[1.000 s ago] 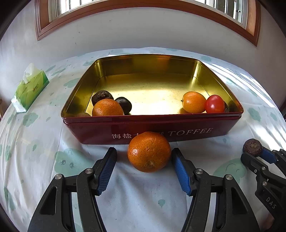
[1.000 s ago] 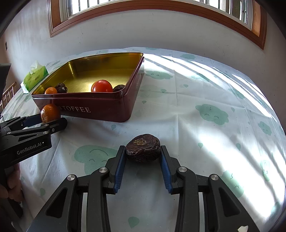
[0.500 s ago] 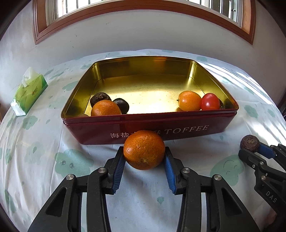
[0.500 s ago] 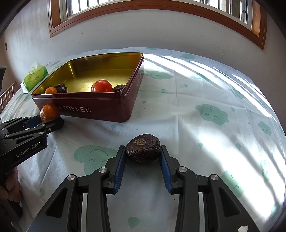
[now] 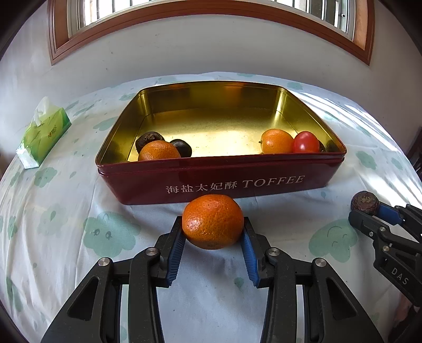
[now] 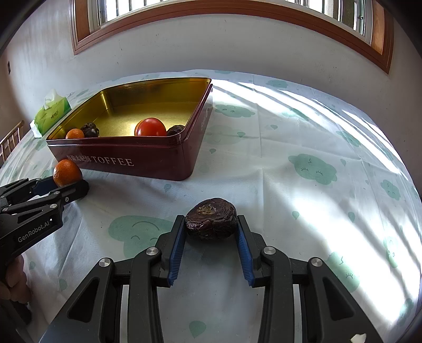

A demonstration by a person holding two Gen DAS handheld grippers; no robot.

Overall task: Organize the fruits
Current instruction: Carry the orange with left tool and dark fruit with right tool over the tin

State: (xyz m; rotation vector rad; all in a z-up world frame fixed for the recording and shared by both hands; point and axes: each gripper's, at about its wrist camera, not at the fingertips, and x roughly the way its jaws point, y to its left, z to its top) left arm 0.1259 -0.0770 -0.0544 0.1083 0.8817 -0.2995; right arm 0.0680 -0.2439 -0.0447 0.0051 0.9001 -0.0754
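Sunlight is falling across a cloud-print tablecloth (image 6: 303,147) where a red toffee tin (image 5: 221,182) is sitting. Just in front of the tin, the left gripper (image 5: 213,232) is clenching an orange (image 5: 212,221); to the tin's right, the right gripper (image 6: 210,228) is squeezing a wrinkled dark fruit (image 6: 211,218) — both fruits are outside the tin.

A green tissue pack (image 5: 42,136) with a white tissue poking from its top lies at the far left of the desk (image 6: 303,137), on a white tablecloth (image 6: 290,200) printed with pale green smiling clouds, below a wood-framed window (image 5: 211,10) in the white wall (image 5: 211,50).
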